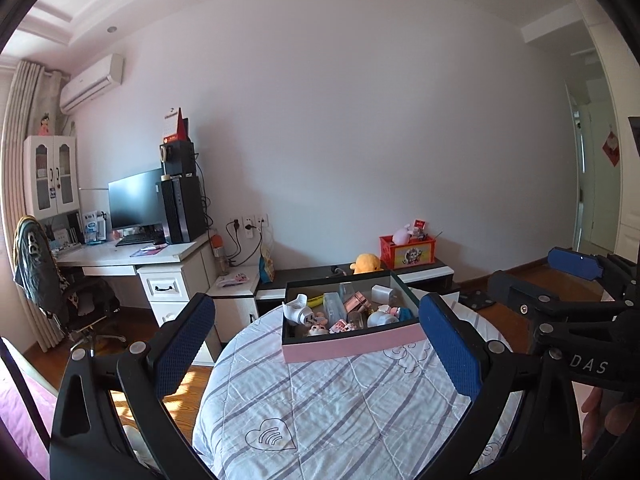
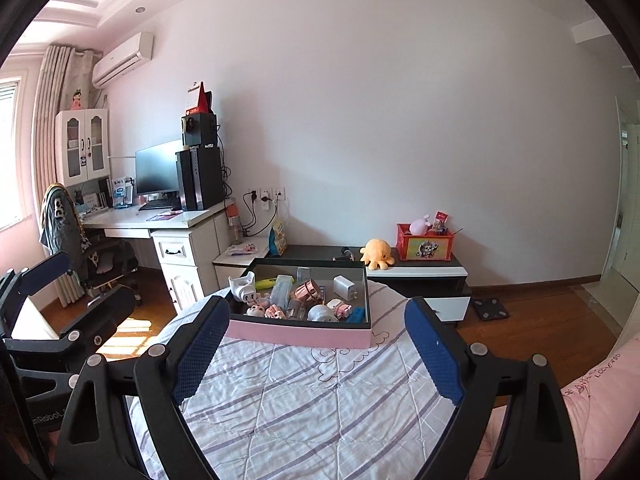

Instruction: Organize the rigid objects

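The box (image 2: 298, 330), pink-walled with a dark lining, sits at the far end of the round quilt-covered table (image 2: 304, 412), and the small hard things all lie inside it: a white plug adapter (image 2: 243, 286) at the left, a clear plastic case (image 2: 280, 288), a copper-coloured piece (image 2: 307, 291), a white charger cube (image 2: 345, 288), small pink figures and a blue block (image 2: 356, 315) at the front right; nothing loose shows on the quilt; that fits a box waiting to be sorted or one already filled, so no one move is settled by the pictures. Any reach into it would do well to come from above over the near wall, with the fingers set across a flat-sided piece such as the charger cube, since the things lie packed and touching and a sideways push would shift the neighbours. The left gripper (image 1: 318, 344) hangs short of the box with its blue pads spread wide and nothing between them; the right gripper (image 2: 316, 350) likewise stands spread and empty, short of the near wall. The right view shows the box's inside more squarely, including the blue block, which the left view half hides behind its right finger; the left view shows the other gripper off to the right and what may be a hand (image 1: 596, 420) at the edge, too dim to be sure.
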Motion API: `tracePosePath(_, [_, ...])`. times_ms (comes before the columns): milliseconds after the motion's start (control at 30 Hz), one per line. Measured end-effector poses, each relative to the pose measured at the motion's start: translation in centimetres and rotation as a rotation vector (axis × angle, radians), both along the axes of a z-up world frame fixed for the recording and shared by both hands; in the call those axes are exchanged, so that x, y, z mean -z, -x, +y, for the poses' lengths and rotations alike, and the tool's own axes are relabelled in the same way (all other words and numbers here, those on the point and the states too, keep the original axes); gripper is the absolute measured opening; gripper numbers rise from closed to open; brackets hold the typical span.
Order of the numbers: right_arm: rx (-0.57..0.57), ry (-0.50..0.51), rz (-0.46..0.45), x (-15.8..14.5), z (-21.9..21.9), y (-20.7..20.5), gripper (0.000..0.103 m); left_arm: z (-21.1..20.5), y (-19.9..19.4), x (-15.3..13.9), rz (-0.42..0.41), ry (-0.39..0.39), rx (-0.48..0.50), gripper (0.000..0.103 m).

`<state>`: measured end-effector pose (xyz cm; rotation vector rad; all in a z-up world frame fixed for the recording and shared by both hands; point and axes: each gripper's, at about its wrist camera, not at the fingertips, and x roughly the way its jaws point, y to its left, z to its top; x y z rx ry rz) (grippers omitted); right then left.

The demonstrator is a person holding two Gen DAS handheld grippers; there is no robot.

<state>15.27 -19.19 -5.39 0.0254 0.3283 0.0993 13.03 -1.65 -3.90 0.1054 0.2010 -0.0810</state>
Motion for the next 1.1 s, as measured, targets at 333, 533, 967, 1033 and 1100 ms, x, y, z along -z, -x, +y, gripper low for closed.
tracePosePath(333, [-0.007, -0.008, -0.107, -1.9, 1.1, 6.9, 0.091, 1.6, 6.0, -2.1, -0.083, 0.038, -0.023, 0.103])
tracePosePath(533, [0.01, 0.031, -0.179, -2.9, 2.0, 9.9, 0.091, 1.8, 8.7, -3.0, -0.149, 0.038, -0.048, 0.103])
tracePosePath(967, [0.015, 0.047, -0.253, -3.9, 2.9, 13.1, 0.091, 1.5, 9.8, -3.5, -0.168, 0.037, -0.056, 0.103])
tracePosePath(1033, [0.019, 0.047, -0.252, -3.8, 2.9, 13.0, 0.091, 1.5, 9.8, -3.5, -0.168, 0.04, -0.055, 0.103])
tracePosePath(1100, [0.019, 0.045, -0.252, -3.8, 2.8, 13.1, 0.091, 1.4, 9.8, -3.4, -0.165, 0.04, -0.054, 0.103])
